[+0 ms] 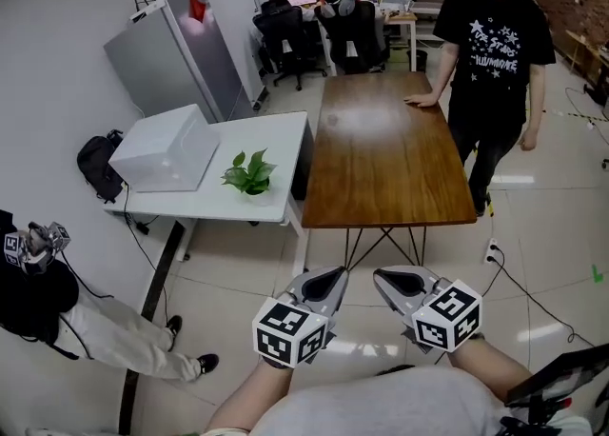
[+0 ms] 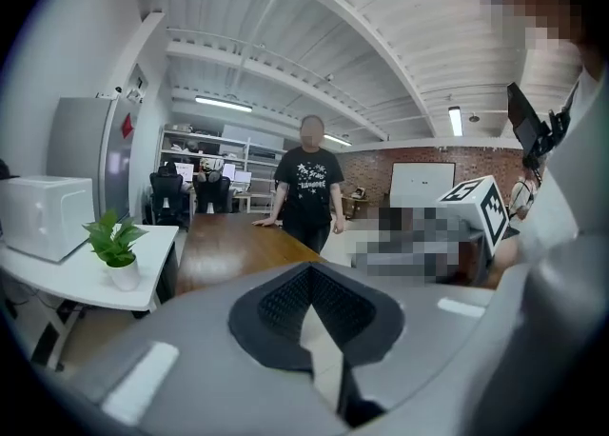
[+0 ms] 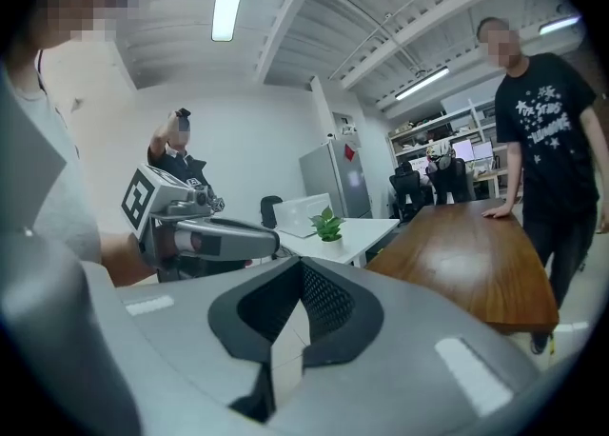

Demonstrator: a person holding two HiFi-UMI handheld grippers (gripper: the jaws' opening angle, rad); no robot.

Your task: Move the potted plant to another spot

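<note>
Potted plant (image 1: 249,175): upright on the white table (image 1: 281,139), just right of the white box (image 1: 166,148); left gripper (image 1: 327,279): jaws clenched together, nothing between them; right gripper (image 1: 393,281): likewise clenched and empty; both are held near the operator's body, well apart from the plant. Judgement: this layout fits a plant awaiting pick-up or one already set at its new spot; no move can be prescribed. Legible writing: none; the T-shirt (image 1: 495,44) print of the person at the wooden table (image 1: 385,158) is too small to read.

left tongs (image 1: 333,277), right tongs (image 1: 385,278), both closed, empty
</note>
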